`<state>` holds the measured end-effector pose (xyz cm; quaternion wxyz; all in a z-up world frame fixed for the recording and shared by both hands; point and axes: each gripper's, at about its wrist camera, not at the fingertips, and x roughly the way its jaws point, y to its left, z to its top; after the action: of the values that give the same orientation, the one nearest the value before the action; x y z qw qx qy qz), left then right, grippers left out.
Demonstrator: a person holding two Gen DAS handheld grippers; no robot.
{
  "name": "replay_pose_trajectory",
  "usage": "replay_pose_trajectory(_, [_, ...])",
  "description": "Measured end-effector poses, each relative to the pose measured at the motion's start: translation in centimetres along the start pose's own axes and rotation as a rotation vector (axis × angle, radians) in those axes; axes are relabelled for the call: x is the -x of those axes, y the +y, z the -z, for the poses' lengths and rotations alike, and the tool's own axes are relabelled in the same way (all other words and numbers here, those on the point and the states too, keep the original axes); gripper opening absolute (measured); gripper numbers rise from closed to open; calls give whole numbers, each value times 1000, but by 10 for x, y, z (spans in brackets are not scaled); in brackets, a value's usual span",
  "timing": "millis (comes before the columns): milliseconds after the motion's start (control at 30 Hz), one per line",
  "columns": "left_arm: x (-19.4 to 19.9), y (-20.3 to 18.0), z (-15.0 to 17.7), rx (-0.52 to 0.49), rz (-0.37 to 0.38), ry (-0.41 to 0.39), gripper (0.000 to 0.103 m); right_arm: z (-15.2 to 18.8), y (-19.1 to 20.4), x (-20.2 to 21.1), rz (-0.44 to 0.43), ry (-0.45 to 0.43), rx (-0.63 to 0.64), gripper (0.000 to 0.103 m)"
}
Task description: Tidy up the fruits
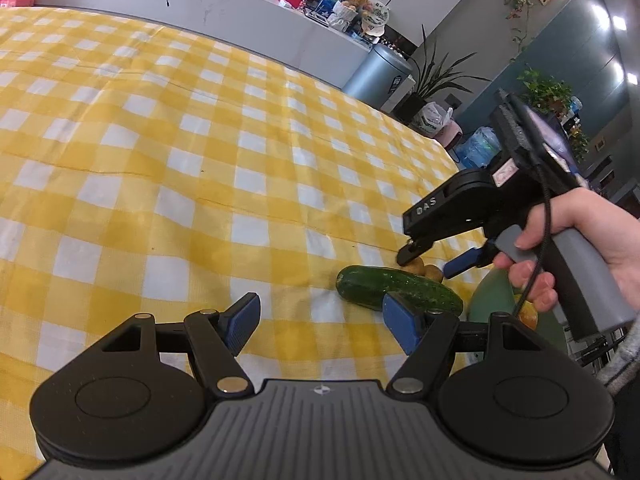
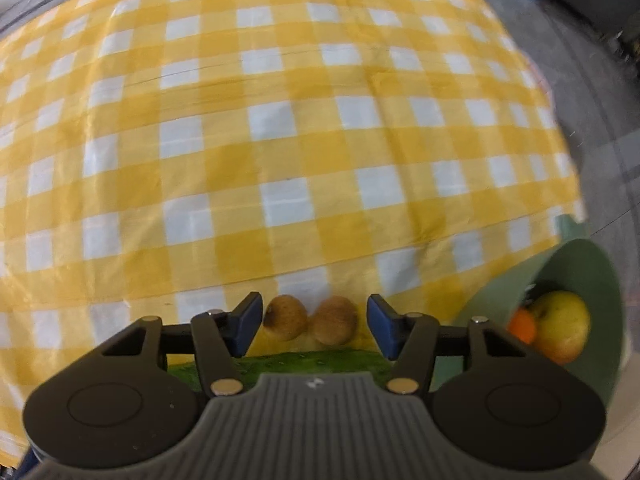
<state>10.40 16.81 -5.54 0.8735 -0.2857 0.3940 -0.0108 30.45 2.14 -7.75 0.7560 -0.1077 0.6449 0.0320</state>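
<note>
Two brown kiwis (image 2: 311,323) lie touching at the lower middle of the right wrist view, between the right claw (image 2: 314,322)'s unclenched pads, cucumber (image 2: 280,364) below, green bowl (image 2: 592,276) lower right. Centre on one kiwi before clenching. Left claw (image 1: 320,326) hangs released.

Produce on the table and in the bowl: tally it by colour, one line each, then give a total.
Brown: 2, the two small brown fruits side by side on the yellow checked cloth
Green: 1, the cucumber
Yellow: 1, the yellow fruit in the green bowl
Orange: 1, the orange fruit beside it in the bowl
Total: 5
</note>
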Motion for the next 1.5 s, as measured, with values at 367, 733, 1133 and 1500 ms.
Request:
replay_pose_trajectory(367, [0,1,-3,-7,10,15,82,1,3,0,-6,11,13,42])
replay_pose_trajectory(733, [-2,7,-5,13,4,25,82,11,3,5,-63,92,13,70])
replay_pose_trajectory(1133, [-1,11,-6,28,0,27,82,30,30,14,18,9,136,51])
replay_pose_trajectory(1500, [-2,11,-5,26,-5,39,82,36,20,17,0,-4,106,12])
